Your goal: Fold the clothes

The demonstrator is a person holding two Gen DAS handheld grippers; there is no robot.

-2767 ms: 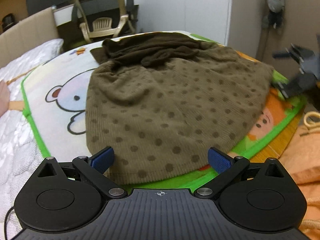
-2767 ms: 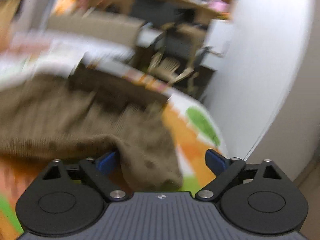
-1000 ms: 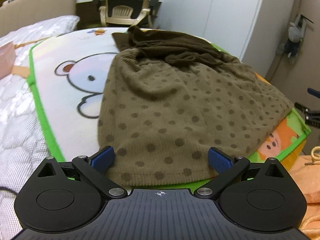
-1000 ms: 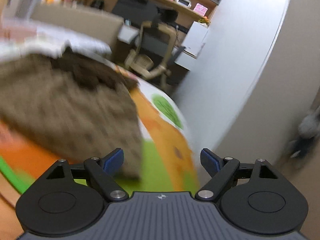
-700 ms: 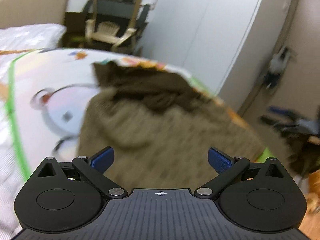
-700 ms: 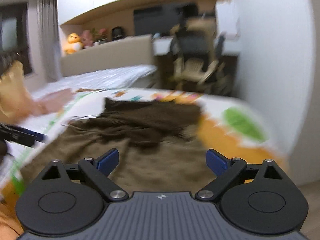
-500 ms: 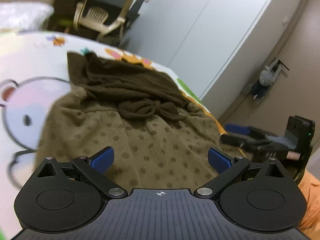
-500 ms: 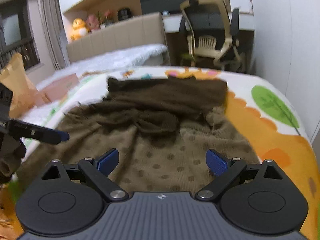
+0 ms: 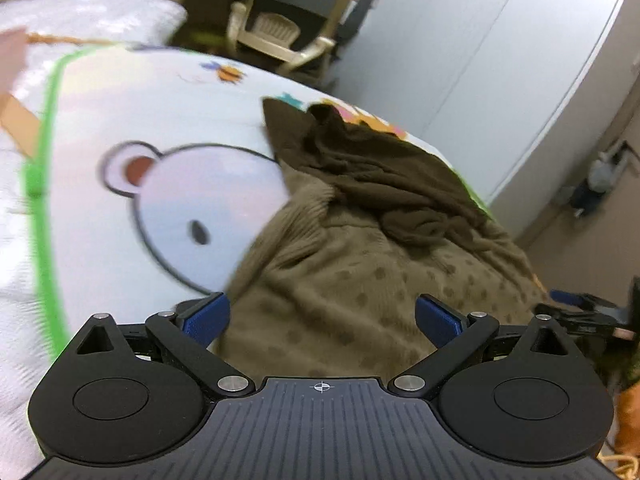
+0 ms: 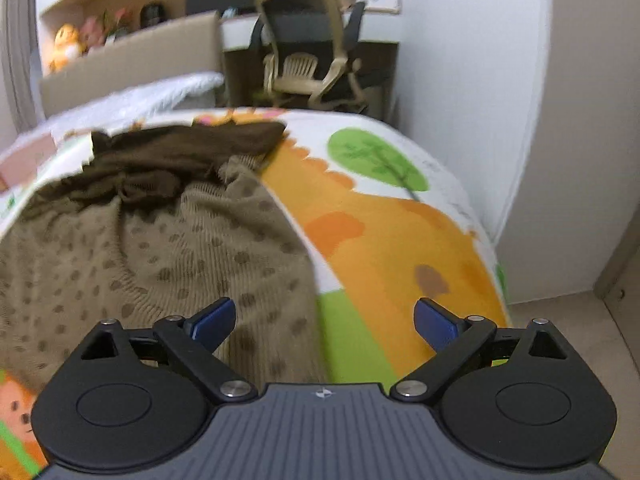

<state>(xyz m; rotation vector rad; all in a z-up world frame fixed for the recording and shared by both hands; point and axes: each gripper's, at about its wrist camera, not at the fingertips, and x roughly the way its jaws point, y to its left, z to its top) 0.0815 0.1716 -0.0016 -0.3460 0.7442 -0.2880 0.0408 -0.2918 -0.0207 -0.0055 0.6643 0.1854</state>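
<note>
Bear-print mat (image 9: pixel 120 240), dotted dress (image 10: pixel 168 256), tree only rightward

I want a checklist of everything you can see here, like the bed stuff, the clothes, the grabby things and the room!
Surface: cartoon play mat with a bear drawing and green border, spread over a white quilted bed.
Job's things: tan dotted garment lying on the mat, with a dark brown top part bunched at its far end; not yet folded.
Clutter: orange cloth at the lower right edge, only partly seen.
Grippers: left gripper open, over the garment's near left edge; right gripper open, over its right edge. Neither holds anything.
Cables: nothing seen.
Surroundings: beige chair, white wardrobe, shelf toys, blurred.
</note>
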